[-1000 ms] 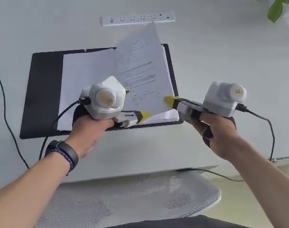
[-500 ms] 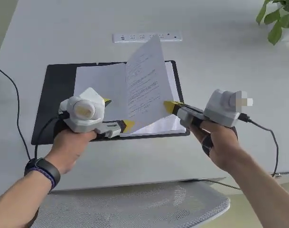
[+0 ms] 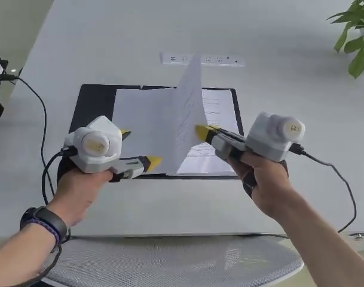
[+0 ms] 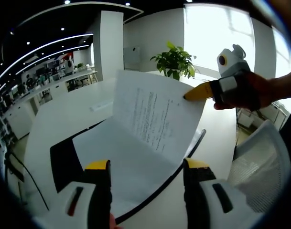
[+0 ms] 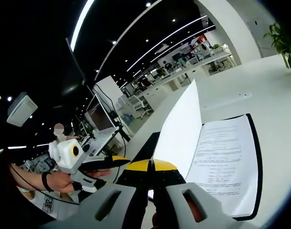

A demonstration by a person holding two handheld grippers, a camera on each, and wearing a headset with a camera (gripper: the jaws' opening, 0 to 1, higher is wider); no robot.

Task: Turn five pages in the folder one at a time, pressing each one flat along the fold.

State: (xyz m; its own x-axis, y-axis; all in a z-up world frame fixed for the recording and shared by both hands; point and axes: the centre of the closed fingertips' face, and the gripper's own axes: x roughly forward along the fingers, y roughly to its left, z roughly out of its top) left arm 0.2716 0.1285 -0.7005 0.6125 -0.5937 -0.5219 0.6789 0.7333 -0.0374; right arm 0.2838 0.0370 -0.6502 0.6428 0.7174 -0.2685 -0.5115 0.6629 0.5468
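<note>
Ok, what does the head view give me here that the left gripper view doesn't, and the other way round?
Head view: the person's left hand wrapped around the left gripper, with a dark wristband on that wrist. Left gripper view: its own jaws standing wide apart, plus an office behind with rows of desks and ceiling lights. Both: the lifted page, the right gripper pinching its edge, the black folder and the plant.

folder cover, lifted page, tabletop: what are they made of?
The page is thin white printed paper, matte; it bows slightly where it stands pinched in the right gripper. The folder cover is black, matte and lies flat, likely plastic or faux leather; can't tell which. The table is smooth, pale and even, probably laminate.
</note>
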